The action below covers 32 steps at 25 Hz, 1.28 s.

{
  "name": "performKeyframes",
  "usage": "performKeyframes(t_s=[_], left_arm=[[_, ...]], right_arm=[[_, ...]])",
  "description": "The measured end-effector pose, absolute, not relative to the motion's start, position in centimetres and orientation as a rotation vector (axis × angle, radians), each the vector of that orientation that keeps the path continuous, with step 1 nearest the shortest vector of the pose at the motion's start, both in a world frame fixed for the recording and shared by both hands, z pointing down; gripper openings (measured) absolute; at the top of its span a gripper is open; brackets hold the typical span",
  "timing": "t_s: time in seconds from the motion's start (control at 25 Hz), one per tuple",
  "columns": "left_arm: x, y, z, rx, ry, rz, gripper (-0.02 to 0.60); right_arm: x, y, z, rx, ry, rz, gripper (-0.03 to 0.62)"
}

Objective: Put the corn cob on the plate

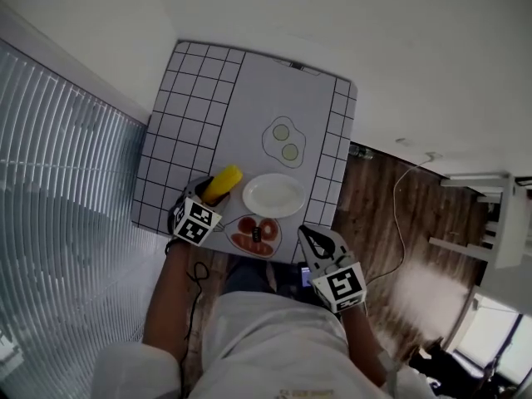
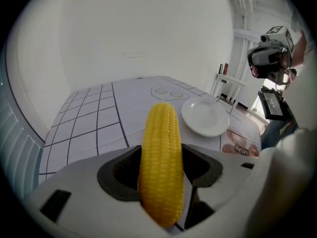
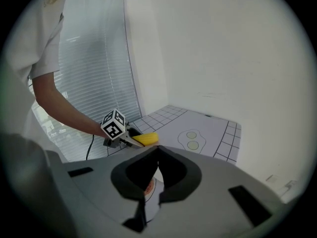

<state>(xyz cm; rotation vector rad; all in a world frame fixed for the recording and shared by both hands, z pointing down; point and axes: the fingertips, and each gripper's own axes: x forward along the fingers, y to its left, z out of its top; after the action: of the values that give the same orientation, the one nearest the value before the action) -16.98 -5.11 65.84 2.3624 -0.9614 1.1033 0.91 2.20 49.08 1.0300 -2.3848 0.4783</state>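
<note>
Left claw (image 1: 209, 196): jaws closed on the corn cob (image 1: 224, 181), pads pressing both sides of its lower half, with the upper half projecting forward beyond the jaw tips. Position of the corn cob: over the near left part of the table (image 1: 199, 98), above the gridded strip, just beside the left edge of the plate (image 1: 273, 195) and not on it. Contact between the cob and the tabletop cannot be determined from either angle. Plate: white, round, nothing on it, set near the front edge of the table between the two claws. Beyond the plate, a line drawing of two fried eggs (image 1: 284, 140) is printed on the plain centre panel. In front of the plate, a printed picture of red slices (image 1: 256, 233) lies at the near edge. Right claw (image 1: 312, 238): jaws pressed together at the tips, nothing between them, positioned at the near right corner of the table, well apart from the corn cob. Surroundings: window blinds (image 1: 58, 140) to the left of the table, wood floor (image 1: 374, 198) to the right with a white cable (image 1: 405, 189) lying on it.
</note>
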Motion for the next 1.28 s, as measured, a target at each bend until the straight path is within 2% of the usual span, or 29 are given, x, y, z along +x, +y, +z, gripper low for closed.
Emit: performKeyframes(t_s=[1.28], left_arm=[[-18.9, -4.8, 59.6, 2.436, -1.026, 1.118, 0.253]], right_arm=[[1.6, 2.0, 49.7, 1.064, -2.390, 0.517, 0.006]])
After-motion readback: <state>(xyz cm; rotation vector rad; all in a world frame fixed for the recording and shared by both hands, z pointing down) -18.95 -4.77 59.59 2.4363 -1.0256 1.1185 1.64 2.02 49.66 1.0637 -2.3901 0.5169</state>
